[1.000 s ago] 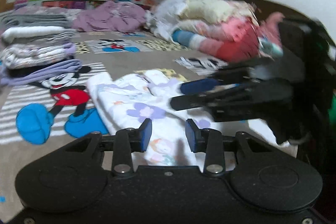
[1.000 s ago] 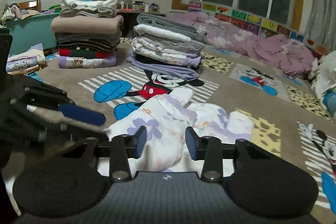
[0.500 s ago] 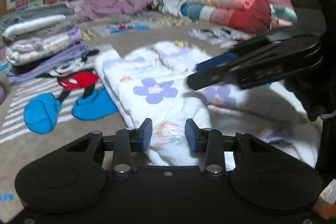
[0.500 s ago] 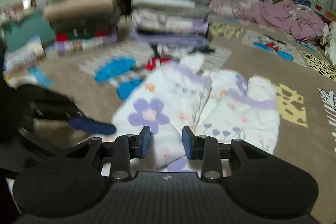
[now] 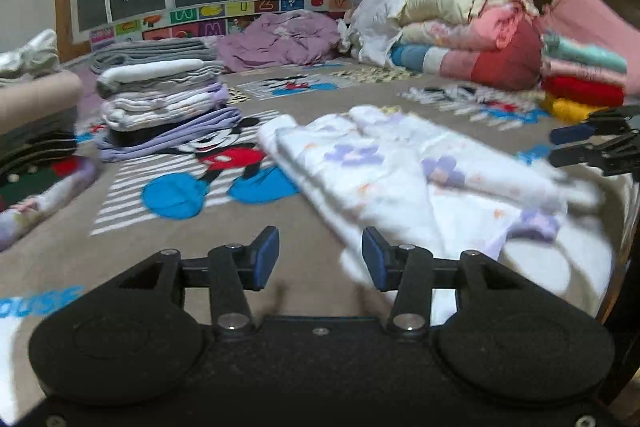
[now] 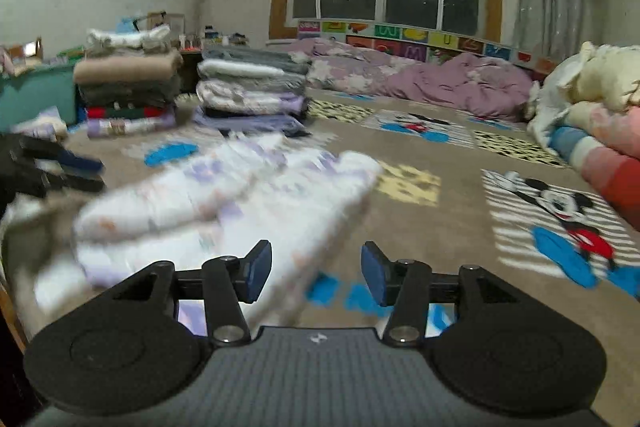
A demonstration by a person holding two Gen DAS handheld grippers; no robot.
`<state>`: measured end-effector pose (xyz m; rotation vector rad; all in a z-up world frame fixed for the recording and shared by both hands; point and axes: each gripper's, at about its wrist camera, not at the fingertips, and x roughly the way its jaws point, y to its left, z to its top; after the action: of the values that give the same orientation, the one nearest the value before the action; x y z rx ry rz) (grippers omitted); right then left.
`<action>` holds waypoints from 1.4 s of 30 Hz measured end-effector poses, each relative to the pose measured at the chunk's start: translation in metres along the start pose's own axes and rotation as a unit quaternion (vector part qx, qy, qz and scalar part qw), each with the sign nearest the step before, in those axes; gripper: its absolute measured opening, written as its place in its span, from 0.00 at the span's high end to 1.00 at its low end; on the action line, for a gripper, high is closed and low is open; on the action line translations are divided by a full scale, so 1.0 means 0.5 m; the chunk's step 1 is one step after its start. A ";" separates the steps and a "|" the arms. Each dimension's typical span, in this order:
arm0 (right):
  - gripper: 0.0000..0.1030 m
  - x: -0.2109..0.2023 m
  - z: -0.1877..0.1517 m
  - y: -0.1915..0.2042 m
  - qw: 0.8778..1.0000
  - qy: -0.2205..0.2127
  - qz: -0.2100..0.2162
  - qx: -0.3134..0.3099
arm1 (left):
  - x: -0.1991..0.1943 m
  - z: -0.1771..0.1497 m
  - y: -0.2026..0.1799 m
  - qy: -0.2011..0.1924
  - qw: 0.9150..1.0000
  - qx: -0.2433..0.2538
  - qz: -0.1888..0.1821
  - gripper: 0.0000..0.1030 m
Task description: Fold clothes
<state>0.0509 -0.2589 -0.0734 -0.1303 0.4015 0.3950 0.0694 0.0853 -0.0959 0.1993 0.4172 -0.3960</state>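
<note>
A white garment with purple flowers (image 5: pixel 400 179) lies partly folded on the cartoon-mouse carpet (image 5: pixel 312 95). In the right wrist view the white garment (image 6: pixel 224 203) is blurred. My left gripper (image 5: pixel 320 257) hovers low at the garment's left edge. Its jaws are opening, and only carpet shows between them. My right gripper (image 6: pixel 316 269) is at the garment's right edge with its jaws opening too. The cloth's edge lies just beyond its left finger (image 6: pixel 258 267), and the pads press on nothing. Each gripper shows at the other view's edge: the right gripper (image 5: pixel 592 147) and the left gripper (image 6: pixel 60 167).
Two stacks of folded clothes (image 6: pixel 252 95) (image 6: pixel 128 83) stand at the carpet's far left. Purple bedding (image 6: pixel 440 79) lies under the window. Rolled quilts (image 5: pixel 460 27) pile up at the right. A teal box (image 6: pixel 36 95) stands by the wall.
Both grippers have drawn apart sideways off the garment, the left one leftward and the right one rightward. Both pairs of jaws stand wider than before.
</note>
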 end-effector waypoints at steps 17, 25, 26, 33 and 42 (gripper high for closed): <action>0.45 0.012 -0.112 0.131 0.965 0.029 0.006 -0.259 | 0.037 -0.101 -0.189 0.015 0.933 0.357 0.046 0.56; 0.52 0.035 -0.125 0.157 0.952 -0.009 -0.010 -0.305 | 0.048 -0.108 -0.194 -0.020 0.926 0.371 0.066 0.61; 0.57 0.034 -0.128 0.157 0.952 -0.011 -0.006 -0.306 | 0.050 -0.104 -0.192 -0.021 0.930 0.362 0.065 0.62; 0.82 0.044 -0.112 0.158 0.960 -0.003 0.020 -0.279 | 0.050 -0.089 -0.201 -0.010 0.932 0.358 0.056 0.82; 0.83 -0.034 -0.094 0.175 0.959 0.004 0.050 -0.278 | -0.042 -0.071 -0.206 0.015 0.939 0.342 0.010 0.83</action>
<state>-0.0154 -0.1940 -0.1134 -0.6619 0.2959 0.6009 -0.0033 0.0086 -0.1299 0.8891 0.2932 -0.5093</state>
